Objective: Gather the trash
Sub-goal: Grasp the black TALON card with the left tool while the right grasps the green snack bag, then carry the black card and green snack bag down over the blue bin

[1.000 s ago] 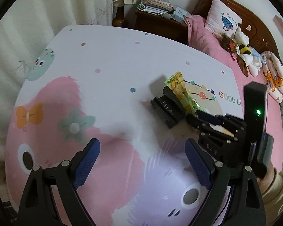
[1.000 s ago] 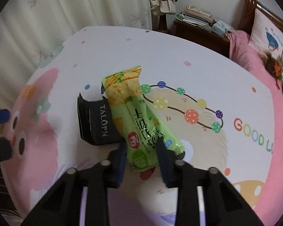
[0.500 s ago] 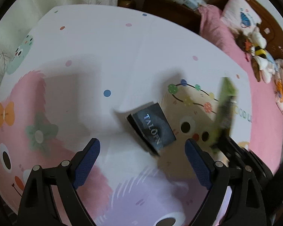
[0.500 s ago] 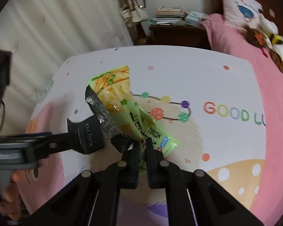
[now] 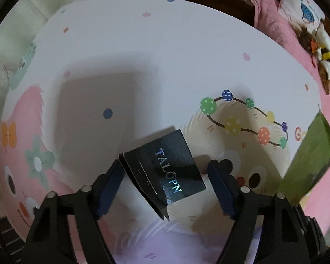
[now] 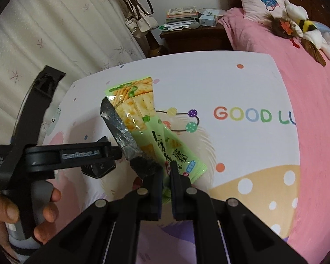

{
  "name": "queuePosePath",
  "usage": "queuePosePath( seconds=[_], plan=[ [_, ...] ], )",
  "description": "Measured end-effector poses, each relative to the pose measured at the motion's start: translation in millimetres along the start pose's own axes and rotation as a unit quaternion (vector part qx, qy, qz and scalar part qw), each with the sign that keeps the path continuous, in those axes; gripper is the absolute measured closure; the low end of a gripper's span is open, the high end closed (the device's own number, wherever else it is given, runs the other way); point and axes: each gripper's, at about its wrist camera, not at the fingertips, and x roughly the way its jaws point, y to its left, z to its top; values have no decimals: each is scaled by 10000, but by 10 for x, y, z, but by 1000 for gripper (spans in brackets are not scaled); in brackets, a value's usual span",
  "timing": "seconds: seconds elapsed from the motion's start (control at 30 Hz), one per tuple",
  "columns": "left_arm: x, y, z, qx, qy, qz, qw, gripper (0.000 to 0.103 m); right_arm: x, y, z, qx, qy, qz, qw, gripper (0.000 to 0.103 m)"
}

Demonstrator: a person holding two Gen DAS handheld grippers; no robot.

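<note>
Green cracker wrapper (image 6: 143, 118) sticks up from my right gripper (image 6: 166, 176), clenched on its lower end above the cartoon-print mat (image 6: 242, 88). My left gripper (image 5: 165, 183) straddles the black box (image 5: 165, 169) lying on that mat; its jaws have just been closing, the pads not visibly pressing it.

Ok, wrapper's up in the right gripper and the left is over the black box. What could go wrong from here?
1. The black box lies skewed between the left gripper pads; its jaws have just been closing, so it may twist or slip out.
2. The right gripper pinches only the wrapper end; it could slide free.
3. The grippers are close and could bump.
</note>
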Motion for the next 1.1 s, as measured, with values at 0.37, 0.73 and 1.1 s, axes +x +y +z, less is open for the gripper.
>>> queuePosePath(
  seconds=[0.37, 0.73, 1.1],
  plan=[
    [-101, 14, -146, 440, -84, -218, 9988, 58, -91, 80, -134, 39, 20, 46, 10000, 97],
    [-494, 522, -707, 742, -226, -456, 9959, 58, -363, 520, -662, 114, 109, 194, 9997, 97],
    [-1270, 1832, -1799, 1467, -846, -636, 9835, 58, -868, 1396, -1629, 346, 132, 306, 9988, 97]
  ],
)
